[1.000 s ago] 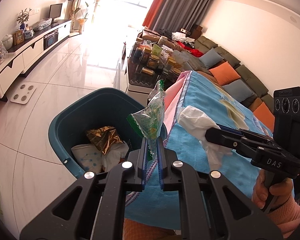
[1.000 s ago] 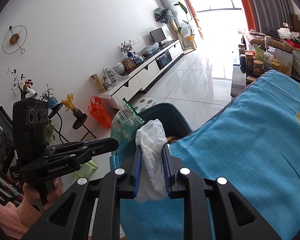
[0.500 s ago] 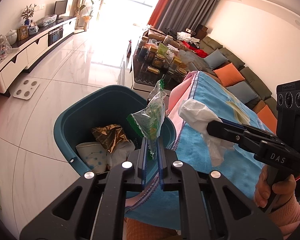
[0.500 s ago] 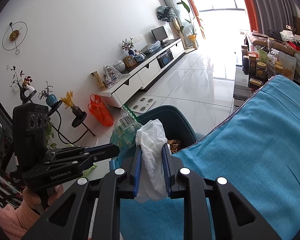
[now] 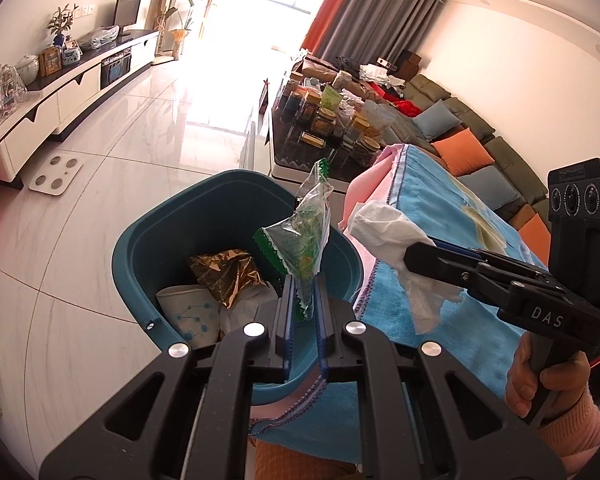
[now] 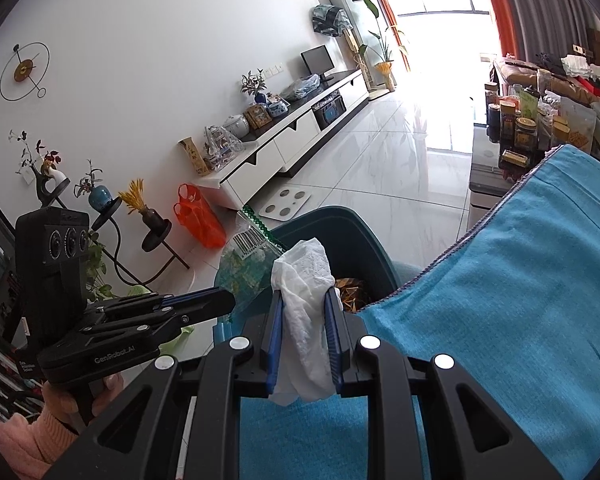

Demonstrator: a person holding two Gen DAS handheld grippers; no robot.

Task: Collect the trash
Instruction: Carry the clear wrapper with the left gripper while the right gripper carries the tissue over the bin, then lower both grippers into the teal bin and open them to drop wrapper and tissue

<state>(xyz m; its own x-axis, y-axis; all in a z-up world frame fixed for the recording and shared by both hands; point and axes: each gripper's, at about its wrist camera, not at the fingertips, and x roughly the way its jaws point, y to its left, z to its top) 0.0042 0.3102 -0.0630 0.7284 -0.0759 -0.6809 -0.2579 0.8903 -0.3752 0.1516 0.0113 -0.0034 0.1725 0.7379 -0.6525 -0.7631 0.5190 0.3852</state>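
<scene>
Two loads ride toward one bin: your left tongs (image 5: 302,312) are clamped on a clear green-printed snack wrapper (image 5: 300,240), which stands above the open mouth of the teal trash bin (image 5: 140,248), while your right tongs (image 6: 304,344) are clamped on a crumpled white tissue (image 6: 306,280) held over the edge of the blue cloth (image 6: 500,300), just short of the bin's rim. Inside the bin lie a gold foil wrapper (image 5: 226,272), a paper cup (image 5: 188,312) and more white paper. To finish this step well, judge each load to be squarely over the opening before you part the tongs; the wrapper looks ready to drop, but the tissue probably needs carrying further across the rim, or it may land on the cloth or catch the bin's edge. Light film and tissue can cling to the pads, so a wide release and a small shake may help. The blue cloth covers the desk beside the bin, with a pink layer (image 5: 364,184) showing at its hem. Beyond lie pale glossy floor tiles (image 5: 120,140), a long white media cabinet (image 6: 292,136), a low table crowded with jars (image 5: 324,120) and a sofa with orange and blue cushions (image 5: 460,148).
</scene>
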